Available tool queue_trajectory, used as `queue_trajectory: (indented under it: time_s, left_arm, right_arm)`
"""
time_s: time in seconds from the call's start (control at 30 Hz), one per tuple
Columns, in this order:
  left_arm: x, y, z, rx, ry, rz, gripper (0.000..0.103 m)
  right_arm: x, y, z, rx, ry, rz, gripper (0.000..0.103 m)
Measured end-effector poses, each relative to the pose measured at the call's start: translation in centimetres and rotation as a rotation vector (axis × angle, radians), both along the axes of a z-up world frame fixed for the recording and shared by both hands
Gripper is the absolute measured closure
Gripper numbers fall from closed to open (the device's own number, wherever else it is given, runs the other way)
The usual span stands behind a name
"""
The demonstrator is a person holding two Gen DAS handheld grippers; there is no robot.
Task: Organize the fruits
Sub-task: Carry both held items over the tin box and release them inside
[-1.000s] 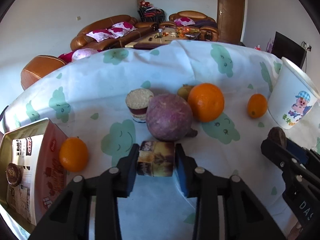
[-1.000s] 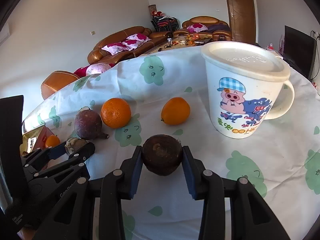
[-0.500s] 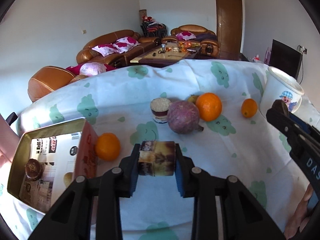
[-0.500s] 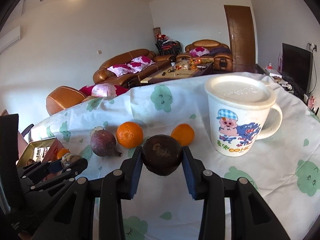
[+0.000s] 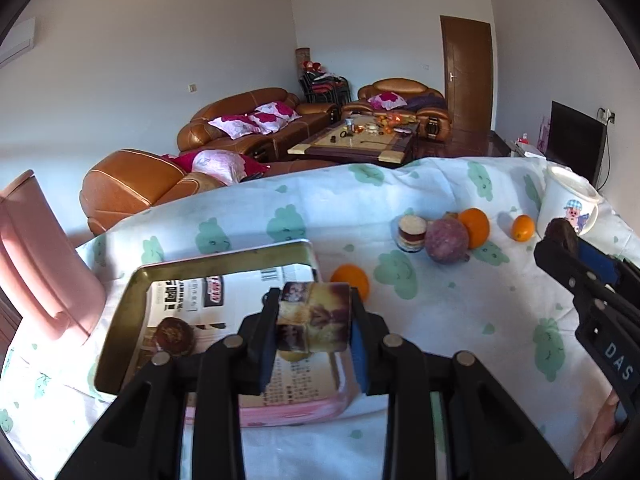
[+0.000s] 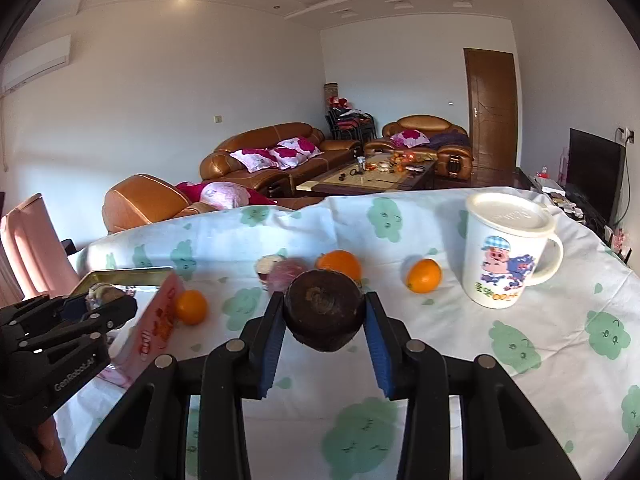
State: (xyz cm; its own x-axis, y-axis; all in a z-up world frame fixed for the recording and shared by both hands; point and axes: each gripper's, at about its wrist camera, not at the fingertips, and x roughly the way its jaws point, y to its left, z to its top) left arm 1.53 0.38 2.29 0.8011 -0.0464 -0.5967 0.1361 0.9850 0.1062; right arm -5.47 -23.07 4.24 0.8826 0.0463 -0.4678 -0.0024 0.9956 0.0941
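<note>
Claws first: the left claw [image 5: 314, 322] is clamped on a small brown-and-yellow block [image 5: 314, 318], and the right claw [image 6: 323, 318] is clamped on a dark round fruit [image 6: 323, 310]. Since a second ago the left claw has lifted off the tabletop [image 5: 460, 312] and swung left, so the block now hangs over the near right part of the open tin box [image 5: 132, 304], where a half-second earlier it was still beside the box. That suggests the block is about to be set down in the box, next to the brown round piece [image 5: 175, 336] already lying inside. The right claw has risen too and waits well apart, to the right. Still loose on the cloth are three oranges, one [image 5: 350, 278] just beside the box, a purple fruit [image 5: 446, 239] and a layered cake piece [image 5: 412, 234], near the lidded mug [image 6: 506, 254], so much sorting remains.
</note>
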Motion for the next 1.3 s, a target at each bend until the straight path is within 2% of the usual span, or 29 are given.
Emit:
queue_trajectory:
  time_s: [0.3, 0.57, 0.67, 0.83, 1.03, 1.3]
  left_arm:
    - [1.1, 7.3, -0.3, -0.014, -0.015, 0.112, 0.071]
    - [2.1, 11.0, -2.0, -0.037, 0.04, 0.181, 0.071]
    - [2.4, 11.6, -2.2, -0.05, 0.051, 0.209, 0.071]
    - [2.5, 11.8, -2.6, -0.009, 0.034, 0.237, 0.071]
    - [3.1, 11.9, -3.3, 0.002, 0.042, 0.252, 0.071]
    - [3.4, 12.1, -3.9, 0.005, 0.052, 0.266, 0.071]
  right_arm:
    - [2.2, 8.9, 1.0, 0.015, 0.0, 0.144, 0.062]
    - [5.4, 14.9, -1.1, 0.044, 0.075, 0.218, 0.062]
    - [5.9, 15.6, -2.1, 0.042, 0.098, 0.243, 0.062]
    - [6.3, 15.9, -3.3, 0.037, 0.143, 0.264, 0.062]
    - [6.2, 16.6, -3.9, 0.009, 0.168, 0.285, 0.062]
    - [6.3, 16.8, -4.0, 0.022, 0.184, 0.316, 0.062]
